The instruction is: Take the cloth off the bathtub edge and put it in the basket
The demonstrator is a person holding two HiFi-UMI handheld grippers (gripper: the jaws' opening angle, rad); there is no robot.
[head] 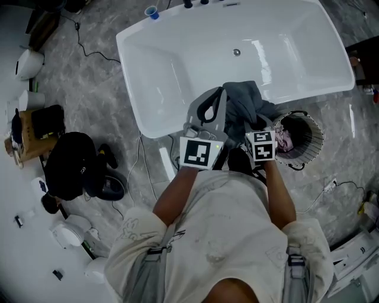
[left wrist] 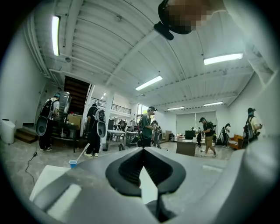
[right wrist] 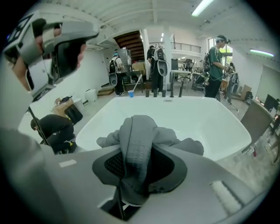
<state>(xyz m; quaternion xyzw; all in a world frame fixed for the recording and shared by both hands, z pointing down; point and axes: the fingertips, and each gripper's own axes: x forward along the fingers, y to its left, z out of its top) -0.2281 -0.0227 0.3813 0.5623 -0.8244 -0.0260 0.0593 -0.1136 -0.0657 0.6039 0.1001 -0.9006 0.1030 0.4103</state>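
A grey cloth (head: 246, 102) hangs bunched over the near rim of the white bathtub (head: 177, 59), lifted off the edge. My right gripper (head: 251, 121) is shut on the cloth; in the right gripper view the cloth (right wrist: 140, 140) fills the space between the dark pads and drapes over them, with the bathtub (right wrist: 188, 116) beyond. My left gripper (head: 218, 97) is beside the cloth on its left, apart from it. In the left gripper view the left gripper (left wrist: 142, 151) points level into the room, tips together and holding nothing. The round wire basket (head: 308, 139) stands on the floor right of my right gripper.
A blue cup (head: 152, 12) and black taps (head: 195, 3) sit on the tub's far rim. A black backpack (head: 71, 163), boxes and cables lie on the floor at the left. Something pinkish lies in the basket. Several people stand far off in the room.
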